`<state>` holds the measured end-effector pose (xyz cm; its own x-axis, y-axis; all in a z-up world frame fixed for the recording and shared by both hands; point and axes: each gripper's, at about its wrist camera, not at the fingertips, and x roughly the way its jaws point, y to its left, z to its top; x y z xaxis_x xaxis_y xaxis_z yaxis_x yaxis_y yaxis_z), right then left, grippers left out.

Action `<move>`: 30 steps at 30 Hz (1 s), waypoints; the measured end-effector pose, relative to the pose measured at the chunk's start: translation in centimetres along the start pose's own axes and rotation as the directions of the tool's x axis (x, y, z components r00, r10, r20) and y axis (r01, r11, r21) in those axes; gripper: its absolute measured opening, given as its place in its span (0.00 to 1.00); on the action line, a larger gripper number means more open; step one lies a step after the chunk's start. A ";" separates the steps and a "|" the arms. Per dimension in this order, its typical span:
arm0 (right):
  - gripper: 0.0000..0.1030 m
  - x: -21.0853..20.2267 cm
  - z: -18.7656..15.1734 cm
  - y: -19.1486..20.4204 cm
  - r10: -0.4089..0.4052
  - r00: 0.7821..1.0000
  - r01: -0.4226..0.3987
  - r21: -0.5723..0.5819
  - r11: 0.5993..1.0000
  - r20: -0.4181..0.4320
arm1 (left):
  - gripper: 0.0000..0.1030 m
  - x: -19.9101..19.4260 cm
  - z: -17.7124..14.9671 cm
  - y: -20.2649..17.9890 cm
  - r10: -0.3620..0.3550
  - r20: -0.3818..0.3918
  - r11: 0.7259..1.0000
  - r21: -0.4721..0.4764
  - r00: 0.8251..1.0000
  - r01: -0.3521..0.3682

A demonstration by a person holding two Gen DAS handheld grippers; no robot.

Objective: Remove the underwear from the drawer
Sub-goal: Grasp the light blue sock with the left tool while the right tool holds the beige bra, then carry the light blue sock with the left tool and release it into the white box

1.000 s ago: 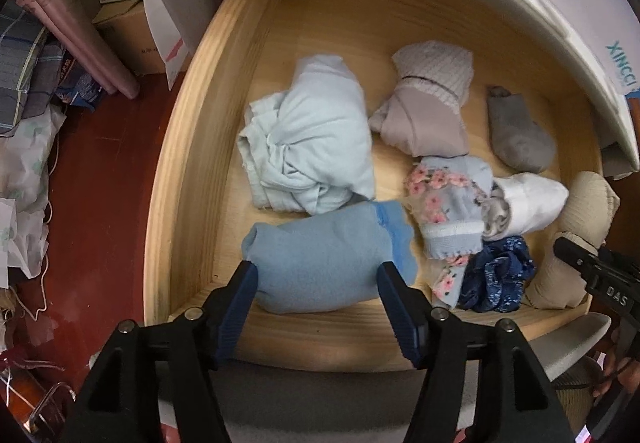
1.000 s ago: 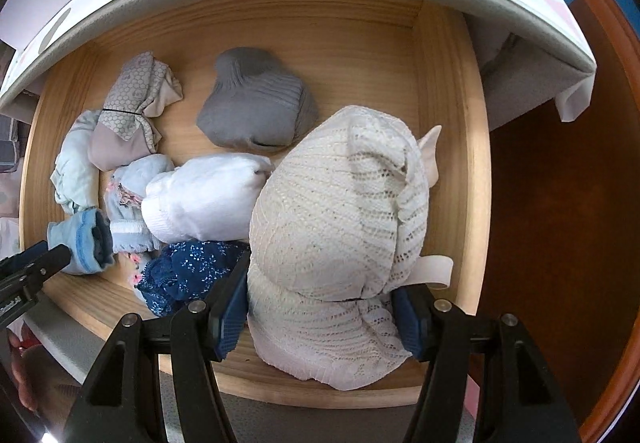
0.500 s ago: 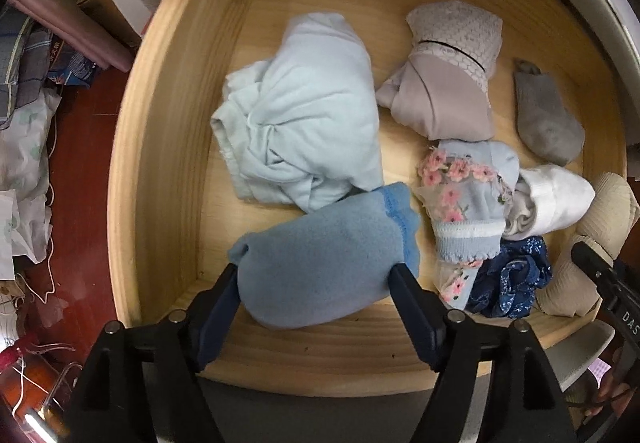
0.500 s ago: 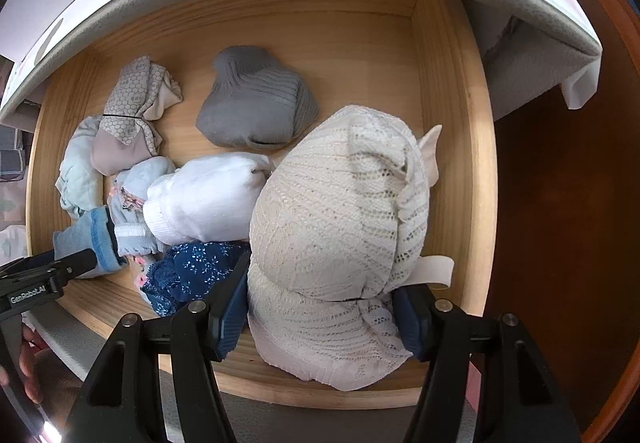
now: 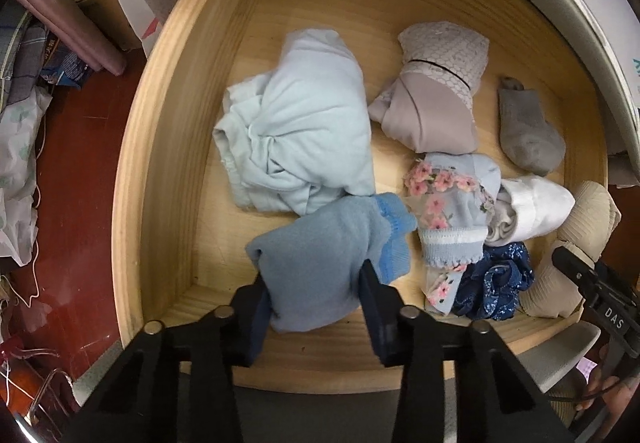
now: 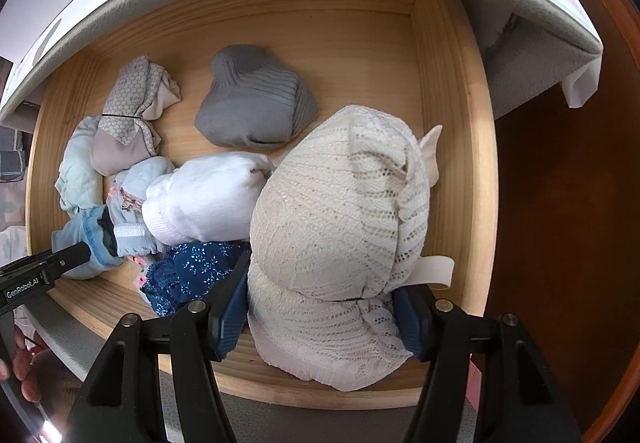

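The left gripper (image 5: 314,293) points down into the drawer (image 5: 168,147), its jaws closing on the blue roll (image 5: 320,251) at the drawer's front edge, pads pinching its sides so the fabric bulges between them. The right gripper (image 6: 320,307) is clamped on the cream knit bundle (image 6: 340,223) at the drawer's front right corner. Behind the blue roll lie a pale blue bundle (image 5: 296,135), a floral piece (image 5: 448,199), a white roll (image 5: 532,207), a navy piece (image 5: 492,287), a mauve piece (image 5: 432,111) and a grey piece (image 5: 528,135), all inside the drawer.

Open wooden drawer (image 5: 168,147) holding rolled garments: pale blue bundle (image 5: 300,123), grey sock (image 6: 252,107), white roll (image 6: 204,199), cream knit bundle (image 6: 340,227), navy floral piece (image 6: 188,271).
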<state>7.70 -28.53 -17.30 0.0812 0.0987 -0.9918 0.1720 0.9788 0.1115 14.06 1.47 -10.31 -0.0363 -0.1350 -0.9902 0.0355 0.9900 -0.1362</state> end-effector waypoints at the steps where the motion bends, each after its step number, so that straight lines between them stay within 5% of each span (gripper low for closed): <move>1: 0.58 0.0 0.0 0.0 0.000 1.000 0.000 0.001 1.000 0.000 | 0.35 -0.1 0.0 0.1 -0.002 0.005 1.000 0.002 1.000 0.002; 20: 0.58 0.2 -0.1 0.4 -0.013 1.000 0.013 -0.004 1.000 -0.009 | 0.31 -4.0 -2.8 -0.5 -0.010 0.112 0.998 0.062 0.994 0.003; 30: 0.58 0.3 -0.3 1.0 -0.028 1.000 0.028 -0.014 1.000 -0.009 | 0.31 -9.5 -4.6 -1.4 -0.025 0.208 0.990 0.138 0.978 -0.004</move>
<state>7.63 -27.48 -17.47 0.0678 0.0724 -0.9951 0.1604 0.9836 0.0825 9.78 1.59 -0.61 0.1713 -0.1647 -0.9713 0.1734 0.9756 -0.1349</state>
